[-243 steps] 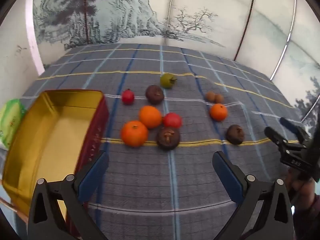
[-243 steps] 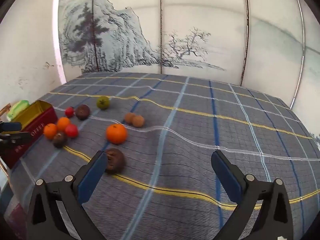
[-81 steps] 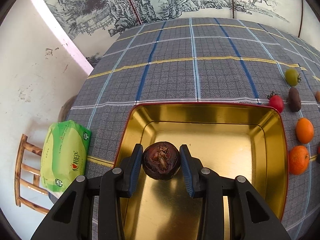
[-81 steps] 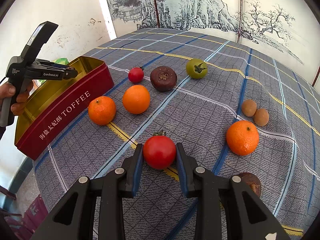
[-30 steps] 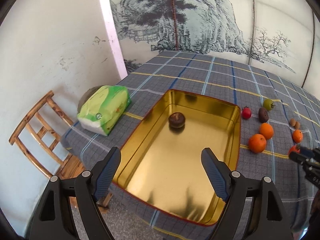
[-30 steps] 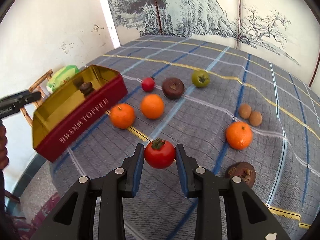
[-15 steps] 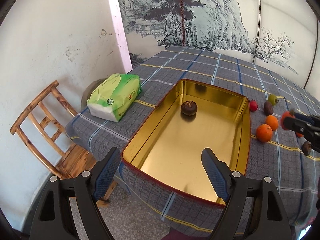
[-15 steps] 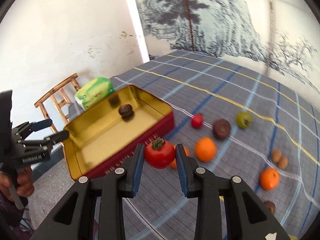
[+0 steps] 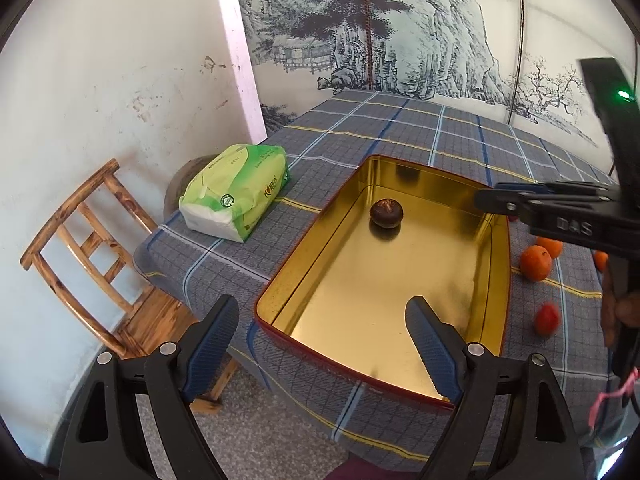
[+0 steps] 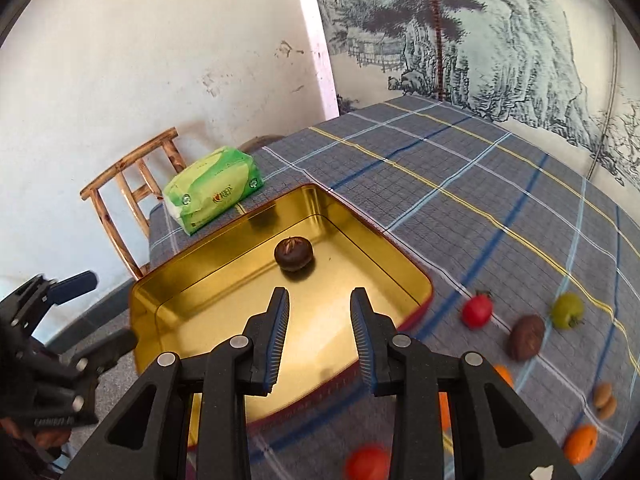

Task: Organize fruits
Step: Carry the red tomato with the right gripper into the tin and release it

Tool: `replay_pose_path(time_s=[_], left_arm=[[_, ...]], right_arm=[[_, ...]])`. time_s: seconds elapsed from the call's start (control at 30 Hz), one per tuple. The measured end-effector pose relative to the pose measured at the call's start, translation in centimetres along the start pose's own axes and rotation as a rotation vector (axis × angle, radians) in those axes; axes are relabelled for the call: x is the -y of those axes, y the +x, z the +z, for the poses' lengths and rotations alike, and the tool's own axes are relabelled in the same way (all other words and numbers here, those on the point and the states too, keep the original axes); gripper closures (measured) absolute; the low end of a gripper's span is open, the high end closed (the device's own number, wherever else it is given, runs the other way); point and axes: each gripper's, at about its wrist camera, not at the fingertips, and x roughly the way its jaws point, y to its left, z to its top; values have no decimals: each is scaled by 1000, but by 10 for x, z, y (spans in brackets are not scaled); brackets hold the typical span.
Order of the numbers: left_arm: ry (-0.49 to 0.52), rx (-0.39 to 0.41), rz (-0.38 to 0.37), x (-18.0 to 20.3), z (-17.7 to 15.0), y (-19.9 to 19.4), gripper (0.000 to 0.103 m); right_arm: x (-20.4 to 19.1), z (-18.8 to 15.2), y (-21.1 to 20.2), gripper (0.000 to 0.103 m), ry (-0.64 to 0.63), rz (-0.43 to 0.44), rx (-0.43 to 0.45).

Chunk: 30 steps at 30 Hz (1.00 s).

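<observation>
A gold tin with red sides point(image 9: 492, 196) point(image 10: 168, 284) sits at the table's left end, holding one dark brown fruit point(image 9: 386, 212) point(image 10: 293, 254). My right gripper point(image 10: 320, 312) hovers over the tin, its jaws parted and empty. A red tomato point(image 10: 367, 462) point(image 9: 547, 319) lies blurred on the cloth outside the tin, below that gripper. My left gripper point(image 9: 320, 344) is open and empty, held back from the tin's near corner. The right gripper's body shows in the left wrist view point(image 9: 560, 208).
On the plaid cloth point(image 10: 480, 184) lie a small red tomato point(image 10: 477, 310), a brown fruit point(image 10: 526, 337), a green tomato point(image 10: 567, 310), oranges point(image 9: 535, 262) point(image 10: 580, 443) and two small brown fruits point(image 10: 603, 400). A green tissue pack point(image 9: 236, 190) sits left of the tin; a wooden chair point(image 9: 92, 256) stands beside the table.
My right gripper moved over the tin and opened; the red tomato left its jaws and now lies on the cloth outside the tin. My left gripper stayed open, drawn back.
</observation>
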Motion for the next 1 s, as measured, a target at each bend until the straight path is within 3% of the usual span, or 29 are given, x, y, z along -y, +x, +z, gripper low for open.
replay_pose_path(time_s=[0.1, 0.23, 0.3, 0.4, 0.5, 0.63, 0.8, 0.87, 0.9, 1.0], left_arm=[[2, 2, 4, -4, 0, 1, 17], [3, 11, 2, -12, -1, -1, 17], [-1, 21, -3, -15, -2, -2, 16], [-7, 12, -14, -14, -2, 2, 15], [-2, -5, -41, -5, -1, 4, 15], [31, 5, -53, 9, -2, -3, 15], [52, 16, -41, 15, -3, -7, 15], [47, 6, -48, 15, -4, -6, 15], [47, 0, -49, 16, -4, -5, 15], [50, 6, -46, 15, -4, -5, 15]], right_arm=[[1, 5, 9, 73, -8, -13, -16], [17, 0, -18, 71, 37, -2, 25], [23, -16, -37, 67, 28, 9, 17], [19, -65, -61, 49, -30, 9, -25], [15, -107, -58, 48, -76, -137, -96], [42, -118, -44, 49, 81, -137, -96], [56, -117, -24, 50, 99, -138, -99], [57, -112, -21, 60, 90, -136, -96], [56, -109, -18, 75, 77, -140, -100], [53, -108, -18, 75, 59, -153, -128]])
